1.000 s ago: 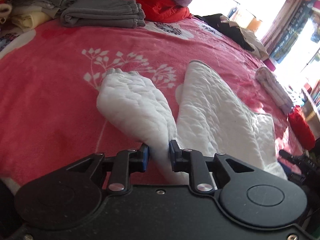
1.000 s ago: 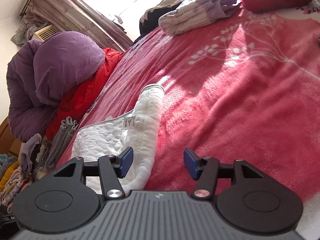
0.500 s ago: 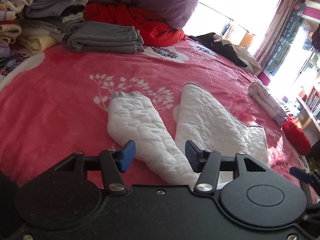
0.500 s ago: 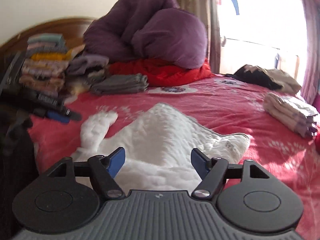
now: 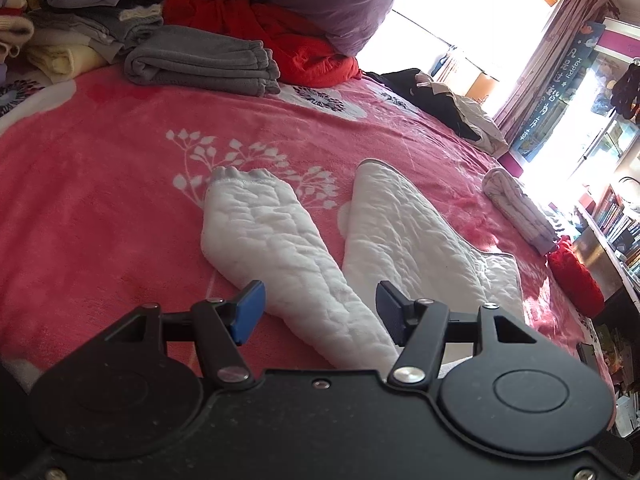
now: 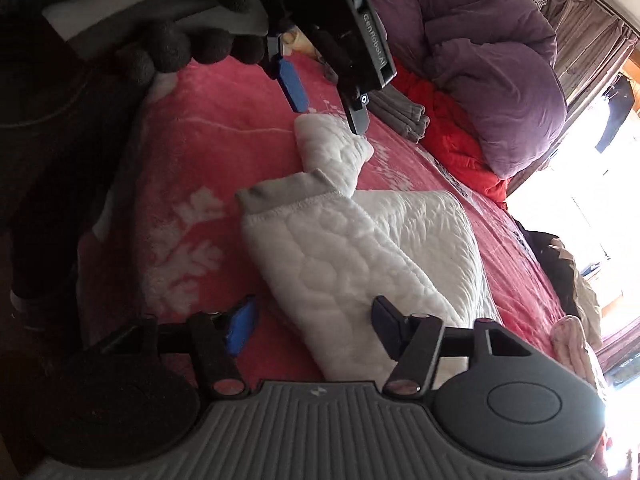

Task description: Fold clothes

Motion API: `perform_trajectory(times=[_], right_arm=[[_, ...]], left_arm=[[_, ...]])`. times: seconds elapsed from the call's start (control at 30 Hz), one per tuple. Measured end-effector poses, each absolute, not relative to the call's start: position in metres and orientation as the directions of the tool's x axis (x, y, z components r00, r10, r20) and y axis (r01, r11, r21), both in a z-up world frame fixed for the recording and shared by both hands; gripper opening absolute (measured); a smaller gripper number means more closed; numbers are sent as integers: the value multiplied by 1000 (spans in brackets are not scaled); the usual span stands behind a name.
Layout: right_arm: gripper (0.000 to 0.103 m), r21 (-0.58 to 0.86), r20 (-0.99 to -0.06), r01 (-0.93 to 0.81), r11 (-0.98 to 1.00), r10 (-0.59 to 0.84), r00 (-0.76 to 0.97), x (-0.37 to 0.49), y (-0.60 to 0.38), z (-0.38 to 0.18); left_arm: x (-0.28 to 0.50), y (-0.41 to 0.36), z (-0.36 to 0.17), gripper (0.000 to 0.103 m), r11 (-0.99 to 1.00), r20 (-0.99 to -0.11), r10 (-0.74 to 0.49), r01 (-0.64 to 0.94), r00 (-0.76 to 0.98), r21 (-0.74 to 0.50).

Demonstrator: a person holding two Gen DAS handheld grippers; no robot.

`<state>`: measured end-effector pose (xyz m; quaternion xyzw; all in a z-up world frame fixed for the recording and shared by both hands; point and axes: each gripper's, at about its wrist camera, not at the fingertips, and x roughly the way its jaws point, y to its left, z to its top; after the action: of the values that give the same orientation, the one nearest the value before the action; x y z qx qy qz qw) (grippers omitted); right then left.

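Garment: white quilted top, spread on the red floral blanket of the bed, centre of the left wrist frame, one sleeve angled toward lower centre, body to its right. In the right wrist frame the same top fills the middle, with a grey ribbed cuff at centre.

Your left hand-held gripper stands open, pads astride the sleeve without pressing on it. Your right hand-held gripper is closing, quilted fabric between its pads, no pinch yet that I can see. The left unit also shows at the upper centre of the right wrist frame, above the far sleeve.

Handling, my read: light, soft, puffy padding, limp, no stiffness; it'll sag and bunch if you lift from mid-panel. Take it at the stitched hems or cuffs, since the thick quilting may spring out of a shallow pinch. Folded grey garment sits upper left, well apart.
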<state>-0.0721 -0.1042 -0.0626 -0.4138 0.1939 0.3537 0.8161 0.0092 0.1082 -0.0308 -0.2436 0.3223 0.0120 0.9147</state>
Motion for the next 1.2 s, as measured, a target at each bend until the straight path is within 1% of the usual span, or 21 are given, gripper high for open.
perform_trajectory(times=[0.03, 0.07, 0.1, 0.17, 0.2, 0.27, 0.37, 0.47, 0.5, 0.63, 0.73, 0.83, 0.87, 0.9, 0.93, 0.97, 1.0, 1.07, 1.1, 1.2], right_arm=[[41, -552, -606, -726, 410, 401, 687, -69, -104, -65], [32, -545, -602, -723, 425, 401, 690, -68, -106, -63], [26, -536, -599, -720, 441, 403, 692, -66, -108, -60], [21, -510, -574, -704, 495, 414, 707, -63, -116, -50], [19, -475, -557, -694, 541, 426, 713, -59, -123, -44], [18, -371, -519, -668, 646, 452, 725, -48, -142, -28], [18, -145, -456, -604, 784, 489, 744, -29, -185, -8], [18, 111, -396, -542, 833, 537, 745, -13, -235, 1], [18, 173, -377, -515, 840, 539, 753, -10, -249, 1], [18, 210, -408, -314, 926, 375, 833, 2, -284, -5], [18, 324, -420, -191, 927, 322, 849, 11, -313, -15], [19, 348, -414, -141, 927, 287, 864, 13, -322, -22], [20, 355, -399, -161, 921, 305, 865, 11, -322, -22], [25, 375, -378, -206, 904, 352, 856, 10, -318, -20], [36, 395, -355, -253, 883, 400, 845, 9, -314, -18], [70, 407, -346, -287, 867, 437, 830, 10, -307, -15], [92, 415, -341, -319, 852, 471, 814, 9, -299, -15], [92, 396, -356, -384, 834, 524, 774, 9, -273, -11], [92, 358, -376, -413, 837, 534, 757, 9, -259, -10], [92, 161, -430, -524, 836, 537, 726, 1, -209, -7]], left_arm=[[9, 109, -31, 61, 880, -591, -140, -174, 794, -442], [9, 109, -30, 61, 879, -589, -139, -175, 796, -444], [9, 110, -30, 61, 877, -588, -140, -176, 797, -447], [9, 112, -31, 61, 873, -587, -144, -176, 796, -454], [10, 112, -31, 61, 872, -588, -146, -177, 796, -457], [10, 113, -31, 61, 871, -587, -152, -173, 795, -460], [11, 112, -32, 61, 871, -586, -158, -167, 794, -461], [12, 111, -33, 61, 871, -588, -163, -164, 792, -463], [13, 111, -33, 61, 871, -588, -164, -163, 792, -463], [13, 110, -34, 61, 871, -589, -165, -162, 791, -463], [13, 110, -35, 61, 871, -591, -167, -163, 789, -464], [14, 108, -35, 61, 870, -587, -175, -156, 790, -468], [14, 106, -35, 61, 871, -587, -176, -153, 790, -467], [15, 105, -36, 61, 872, -586, -178, -150, 790, -466], [15, 104, -36, 61, 873, -588, -180, -147, 789, -465], [15, 103, -37, 61, 874, -589, -181, -145, 788, -463], [15, 103, -37, 61, 875, -590, -182, -144, 786, -462], [15, 102, -37, 61, 877, -592, -182, -142, 785, -458], [15, 103, -37, 61, 877, -592, -181, -144, 785, -458], [13, 108, -37, 61, 872, -592, -176, -155, 787, -465]])
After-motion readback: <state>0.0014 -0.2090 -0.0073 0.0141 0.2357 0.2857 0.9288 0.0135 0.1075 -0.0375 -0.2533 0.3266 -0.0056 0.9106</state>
